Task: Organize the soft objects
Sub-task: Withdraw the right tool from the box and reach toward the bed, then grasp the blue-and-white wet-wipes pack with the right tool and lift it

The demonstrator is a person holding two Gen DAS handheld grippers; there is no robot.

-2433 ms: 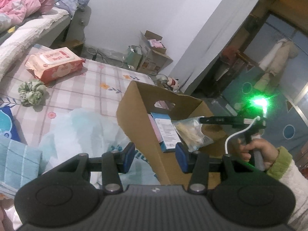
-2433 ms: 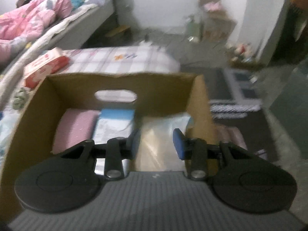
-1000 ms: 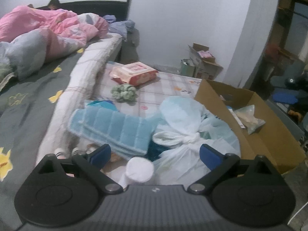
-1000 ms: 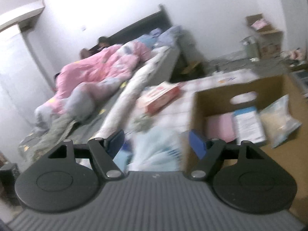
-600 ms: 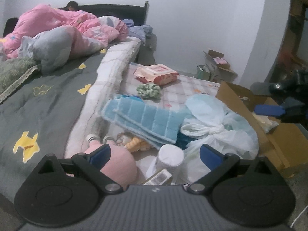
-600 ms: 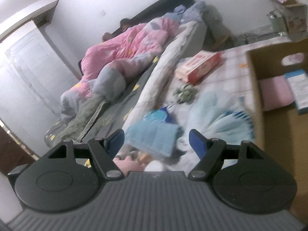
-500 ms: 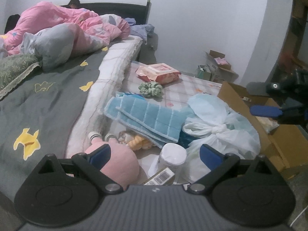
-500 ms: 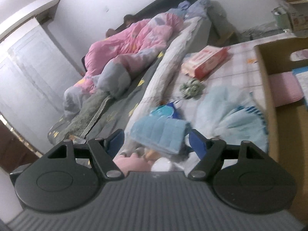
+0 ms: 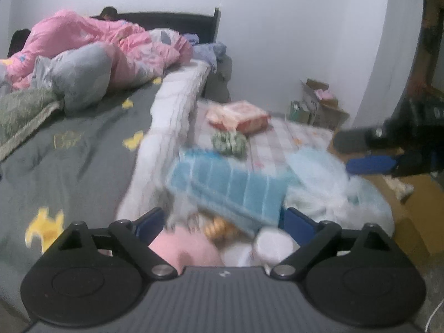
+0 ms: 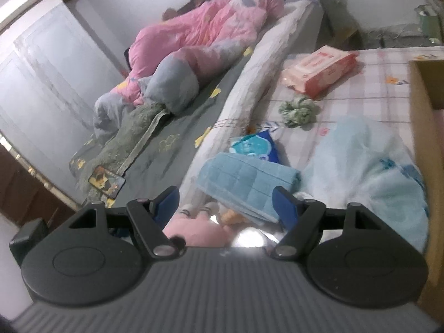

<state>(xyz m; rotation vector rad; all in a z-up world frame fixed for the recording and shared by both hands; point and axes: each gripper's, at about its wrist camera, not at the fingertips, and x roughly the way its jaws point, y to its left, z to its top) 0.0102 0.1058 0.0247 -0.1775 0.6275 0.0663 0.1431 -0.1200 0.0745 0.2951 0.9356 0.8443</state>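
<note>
1. Left wrist view: left gripper (image 9: 222, 223) was seen empty, jaws wide apart and just narrowed slightly, nothing pressed between them.
2. Right gripper (image 10: 225, 201) was held open, nothing gripped.
3. Blue folded towel (image 10: 247, 181) was found on the checked mat (image 10: 369, 83), just beyond both grippers, overlapping a pink plush toy (image 10: 194, 231).
4. Green scrunchie (image 10: 299, 110) and wipes pack (image 10: 319, 69) were seen farther back.
5. Cardboard box (image 10: 421, 116) was seen at right, beside a tied plastic bag (image 10: 360, 161).
</note>
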